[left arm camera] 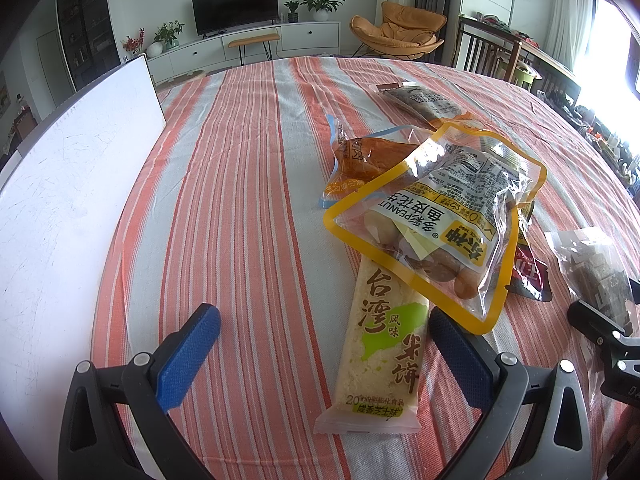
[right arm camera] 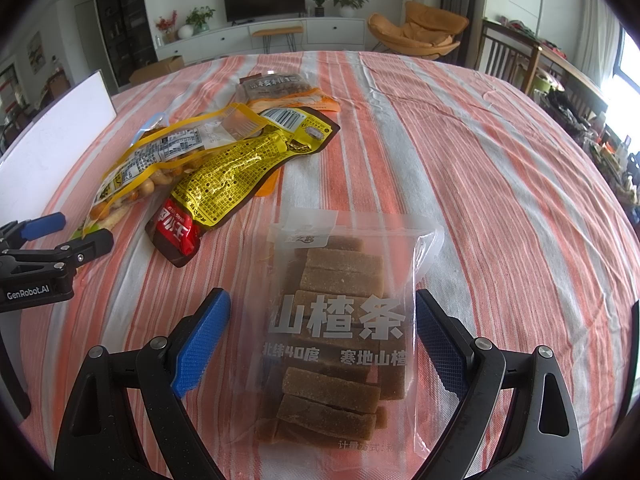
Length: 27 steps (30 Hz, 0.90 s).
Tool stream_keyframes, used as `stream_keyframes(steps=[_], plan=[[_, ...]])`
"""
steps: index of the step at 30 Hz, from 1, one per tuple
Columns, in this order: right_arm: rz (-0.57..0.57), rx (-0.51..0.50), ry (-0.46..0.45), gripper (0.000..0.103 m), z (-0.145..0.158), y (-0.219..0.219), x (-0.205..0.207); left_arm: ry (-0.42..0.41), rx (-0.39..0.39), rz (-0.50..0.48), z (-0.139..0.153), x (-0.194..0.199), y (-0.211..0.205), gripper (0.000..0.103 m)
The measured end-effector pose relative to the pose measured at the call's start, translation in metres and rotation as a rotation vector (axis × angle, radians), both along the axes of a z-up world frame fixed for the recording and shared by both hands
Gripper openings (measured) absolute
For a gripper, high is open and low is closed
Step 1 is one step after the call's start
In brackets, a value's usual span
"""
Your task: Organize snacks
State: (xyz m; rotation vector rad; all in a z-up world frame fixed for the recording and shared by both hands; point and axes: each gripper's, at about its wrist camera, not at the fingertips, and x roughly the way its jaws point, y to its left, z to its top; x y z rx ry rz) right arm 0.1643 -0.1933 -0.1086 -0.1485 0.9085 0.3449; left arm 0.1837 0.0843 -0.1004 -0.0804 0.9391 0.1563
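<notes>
My left gripper (left arm camera: 324, 320) is open above the striped cloth, its fingers either side of a rice cracker bar (left arm camera: 380, 344). A yellow-rimmed peanut bag (left arm camera: 436, 216) lies over the bar's far end. My right gripper (right arm camera: 322, 308) is open, its fingers either side of a clear bag of hawthorn strips (right arm camera: 340, 320). That bag also shows in the left wrist view (left arm camera: 596, 276). A yellow and red snack pack (right arm camera: 232, 184) and the peanut bag (right arm camera: 160, 164) lie left of it. The left gripper shows at the left edge of the right wrist view (right arm camera: 68, 228).
A white box (left arm camera: 68, 184) stands at the table's left, also in the right wrist view (right arm camera: 52, 148). An orange packet (left arm camera: 368, 156) and a dark walnut packet (left arm camera: 424, 100) lie farther back. The striped tablecloth (right arm camera: 480, 160) stretches to the right. Chairs stand past the far right edge.
</notes>
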Motion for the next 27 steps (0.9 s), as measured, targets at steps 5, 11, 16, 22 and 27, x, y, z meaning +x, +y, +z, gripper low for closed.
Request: stream_keyframes(steps=[5, 11, 16, 22, 27], plan=[[-0.012, -0.021, 0.109, 0.093, 0.006, 0.003, 0.008, 0.000, 0.000, 0.000, 0.000, 0.000, 0.000, 0.103], [-0.083, 0.025, 0.233, 0.090, 0.012, -0.001, 0.026, 0.000, 0.000, 0.002, 0.000, 0.000, -0.001, 0.103], [-0.096, -0.099, 0.230, 0.066, 0.012, 0.012, 0.025, 0.054, -0.004, -0.052, 0.002, -0.001, 0.001, 0.103], [-0.164, 0.096, 0.230, 0.060, 0.025, -0.030, -0.003, 0.116, -0.044, -0.150, 0.022, -0.035, 0.012, 0.094], [-0.190, 0.408, 0.200, 0.059, 0.035, -0.063, -0.034, 0.029, -0.094, -0.246, 0.067, -0.033, 0.000, 0.094]])
